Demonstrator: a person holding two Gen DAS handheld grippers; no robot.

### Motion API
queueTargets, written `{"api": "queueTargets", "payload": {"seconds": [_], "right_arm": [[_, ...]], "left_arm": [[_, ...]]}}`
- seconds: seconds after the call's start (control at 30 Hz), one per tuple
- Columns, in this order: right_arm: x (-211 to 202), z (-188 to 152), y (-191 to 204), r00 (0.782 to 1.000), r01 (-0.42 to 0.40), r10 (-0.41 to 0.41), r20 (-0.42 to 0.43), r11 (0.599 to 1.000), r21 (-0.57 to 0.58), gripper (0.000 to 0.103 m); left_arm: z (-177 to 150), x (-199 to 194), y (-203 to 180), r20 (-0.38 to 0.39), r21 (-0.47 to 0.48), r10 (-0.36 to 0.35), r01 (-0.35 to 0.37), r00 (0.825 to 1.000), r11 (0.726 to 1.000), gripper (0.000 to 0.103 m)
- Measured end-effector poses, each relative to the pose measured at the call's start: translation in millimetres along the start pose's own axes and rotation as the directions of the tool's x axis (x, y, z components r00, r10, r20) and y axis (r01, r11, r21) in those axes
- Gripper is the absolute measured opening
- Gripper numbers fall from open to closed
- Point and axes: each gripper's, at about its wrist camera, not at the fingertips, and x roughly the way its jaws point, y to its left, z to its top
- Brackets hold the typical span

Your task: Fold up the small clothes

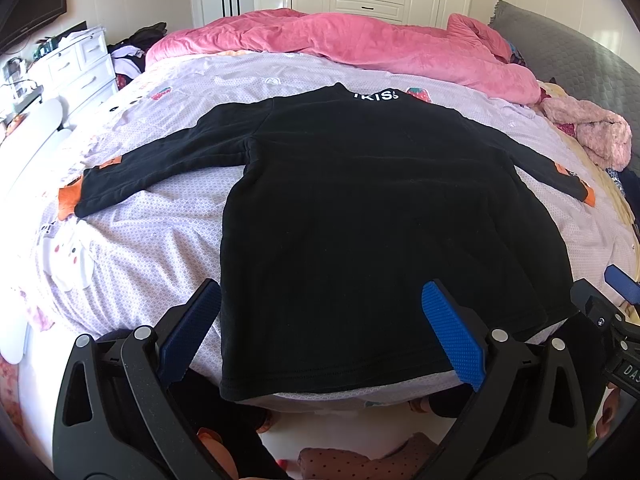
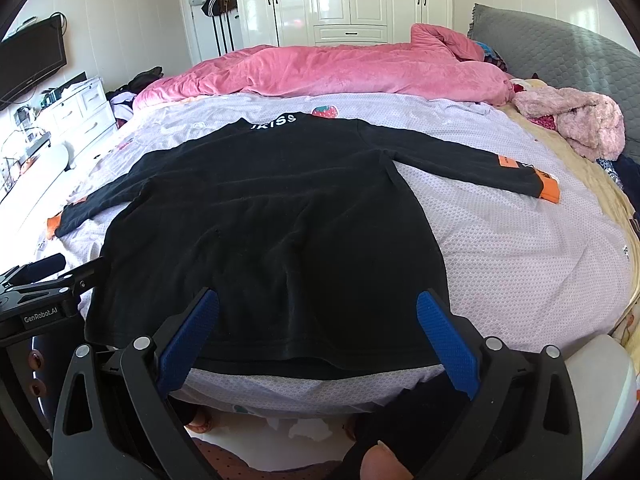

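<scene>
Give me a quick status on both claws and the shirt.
Left claw open, right claw open, both at the hem. Black shirt spread flat on the bed sheet, sleeves out, unfolded. Pink blanket lies beyond the collar, not touching the shirt.

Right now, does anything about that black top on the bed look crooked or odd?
Nothing stands out. The black top lies flat on the sheet, both sleeves spread out, hem near the bed's edge. Both grippers, left and right, are open and empty.
</scene>
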Motion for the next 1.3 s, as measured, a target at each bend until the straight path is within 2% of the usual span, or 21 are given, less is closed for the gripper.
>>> {"api": "queueTargets", "payload": {"seconds": [0.87,1.3], "right_arm": [[3.7,0.6,-2.1,1.0,0.005,-0.005,-0.001,1.0,0.001,0.099],[30.9,26.0,-15.7,0.999,0.031,-0.031,-0.011,1.0,-0.002,0.099]], "left_arm": [[2.1,2.9,-0.4,-0.01,0.002,-0.002,0.002,1.0,1.0,0.095],[37.7,25.5,-25.4,-0.003,0.033,0.006,-0.006,1.0,0.999,0.095]]}}
